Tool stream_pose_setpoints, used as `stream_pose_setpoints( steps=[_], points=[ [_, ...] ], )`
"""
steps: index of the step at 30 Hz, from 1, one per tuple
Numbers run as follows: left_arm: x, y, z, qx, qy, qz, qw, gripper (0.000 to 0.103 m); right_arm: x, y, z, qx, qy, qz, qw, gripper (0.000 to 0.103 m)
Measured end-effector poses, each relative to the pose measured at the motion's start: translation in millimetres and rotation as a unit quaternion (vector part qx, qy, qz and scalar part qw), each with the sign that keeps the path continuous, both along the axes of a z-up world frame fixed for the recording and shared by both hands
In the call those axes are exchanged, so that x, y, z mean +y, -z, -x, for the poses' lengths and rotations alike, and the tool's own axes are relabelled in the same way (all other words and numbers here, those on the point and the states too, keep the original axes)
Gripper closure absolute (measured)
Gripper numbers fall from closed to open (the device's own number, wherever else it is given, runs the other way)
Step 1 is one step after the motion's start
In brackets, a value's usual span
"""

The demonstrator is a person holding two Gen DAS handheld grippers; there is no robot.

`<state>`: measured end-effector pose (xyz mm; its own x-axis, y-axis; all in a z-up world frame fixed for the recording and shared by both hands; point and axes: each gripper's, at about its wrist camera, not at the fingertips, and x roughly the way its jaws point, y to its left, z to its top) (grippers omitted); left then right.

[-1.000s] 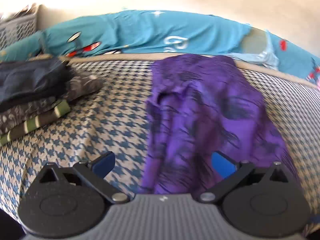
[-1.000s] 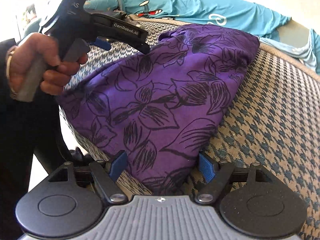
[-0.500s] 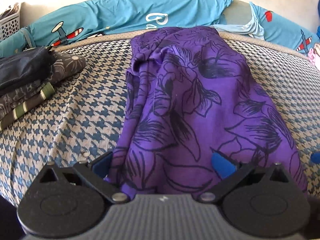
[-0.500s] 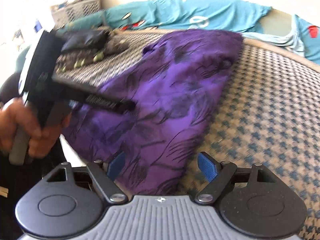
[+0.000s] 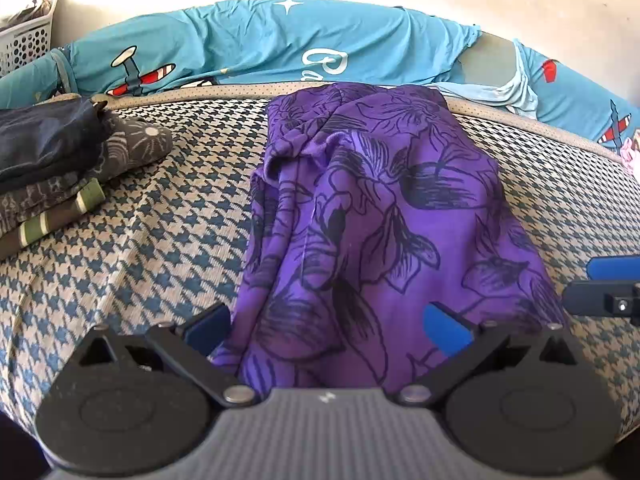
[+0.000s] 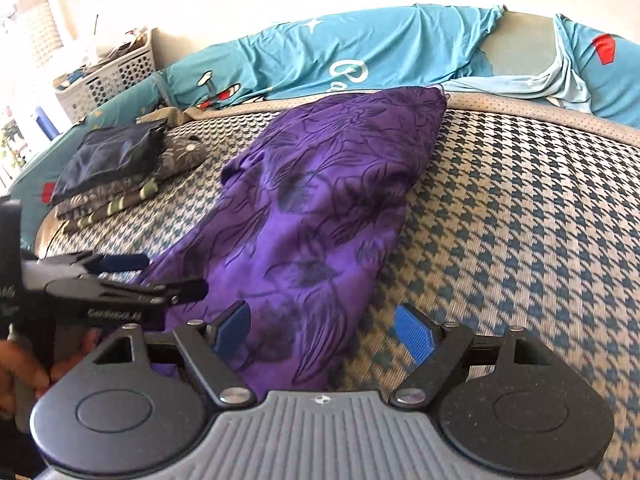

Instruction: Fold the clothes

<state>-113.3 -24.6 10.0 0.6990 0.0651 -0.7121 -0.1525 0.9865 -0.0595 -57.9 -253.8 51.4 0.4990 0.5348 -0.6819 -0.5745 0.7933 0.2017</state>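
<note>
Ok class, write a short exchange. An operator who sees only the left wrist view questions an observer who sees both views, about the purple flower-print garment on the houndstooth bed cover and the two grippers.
Operator: At my right edge I see only one blue pad. Is the right gripper open?
Observer: Yes. Both of its pads stand wide apart, and the near corner of the purple flower-print garment lies between them, not pinched.
Operator: What holds my left gripper?
Observer: A person's hand is wrapped round its handle, at the lower left of the right wrist view.
</note>
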Motion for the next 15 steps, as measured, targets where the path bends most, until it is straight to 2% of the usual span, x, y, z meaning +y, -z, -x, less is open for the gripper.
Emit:
stream_pose_setpoints(
  steps=[9,15],
  points=[
    [-6,0,-31,0.020,0.005,0.002,0.9998,0.000,8,6,-31,0.048,0.011,-0.001,0.999,0.024],
    [-17,-10,-53,0.016,0.035,-0.021,0.9990,0.000,-1,3,-43,0.040,0.055,-0.026,0.997,0.023]
  ],
)
